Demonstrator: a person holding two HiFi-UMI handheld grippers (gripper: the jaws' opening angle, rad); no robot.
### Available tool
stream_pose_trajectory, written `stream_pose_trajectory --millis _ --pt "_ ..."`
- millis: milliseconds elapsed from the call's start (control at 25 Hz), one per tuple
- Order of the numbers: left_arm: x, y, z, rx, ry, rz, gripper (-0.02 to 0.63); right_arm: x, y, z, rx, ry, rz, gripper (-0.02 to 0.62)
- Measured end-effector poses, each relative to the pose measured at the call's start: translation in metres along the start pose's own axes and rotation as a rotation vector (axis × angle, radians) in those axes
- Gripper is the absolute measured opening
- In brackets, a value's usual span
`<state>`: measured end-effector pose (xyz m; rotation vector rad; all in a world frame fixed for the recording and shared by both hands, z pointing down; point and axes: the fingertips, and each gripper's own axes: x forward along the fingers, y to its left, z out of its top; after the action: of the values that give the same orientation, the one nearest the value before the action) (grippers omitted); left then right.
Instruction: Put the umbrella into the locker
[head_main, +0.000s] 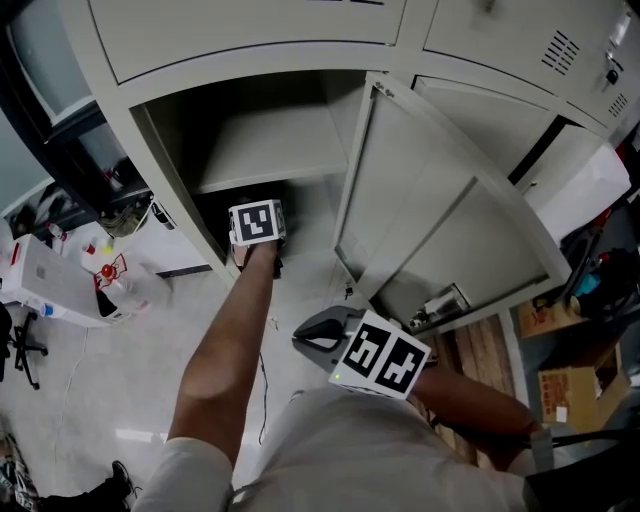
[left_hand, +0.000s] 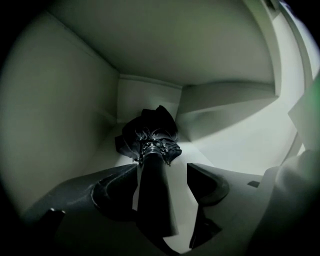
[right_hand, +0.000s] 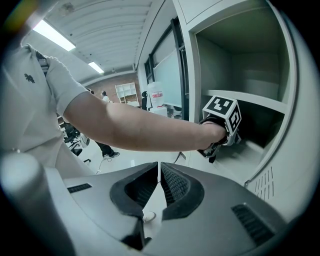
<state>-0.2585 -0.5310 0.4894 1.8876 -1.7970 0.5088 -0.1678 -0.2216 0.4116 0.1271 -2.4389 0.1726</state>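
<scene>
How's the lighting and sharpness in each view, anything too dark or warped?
Left gripper view: dim inside the locker, black umbrella nearly a silhouette, corners vignetted. Right gripper view: bright, strong fisheye bending the locker's edges. Head view: evenly lit, sharp, dark under the shelf.

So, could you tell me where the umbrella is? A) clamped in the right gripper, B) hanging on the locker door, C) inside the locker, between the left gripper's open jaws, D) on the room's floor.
C: the umbrella lies inside the locker, and the left gripper, jaws apart, straddles its handle.
</scene>
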Motion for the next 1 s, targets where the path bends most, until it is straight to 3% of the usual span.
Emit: stream_pose_trajectory --millis 80,200,400,1000 --pt "-0.003 -0.009 0.000 -0.019 -0.005 -0.042 0.305 0.000 0.001 -0.001 0.003 -0.002 0.000 0.020" --pt "-0.011 0.001 -0.001 0.004 -0.007 0.008 0.311 0.001 0.003 0.000 0.002 -0.005 0.000 0.020" --pt "-0.022 -0.017 -0.003 -0.030 -0.033 -0.080 0.311 0.001 0.010 -0.001 -0.001 -0.009 0.001 0.020" --pt "-0.097 -0.033 -0.017 -0.030 -0.107 -0.155 0.311 0.001 0.033 -0.009 0.009 -0.026 -0.025 0.020"
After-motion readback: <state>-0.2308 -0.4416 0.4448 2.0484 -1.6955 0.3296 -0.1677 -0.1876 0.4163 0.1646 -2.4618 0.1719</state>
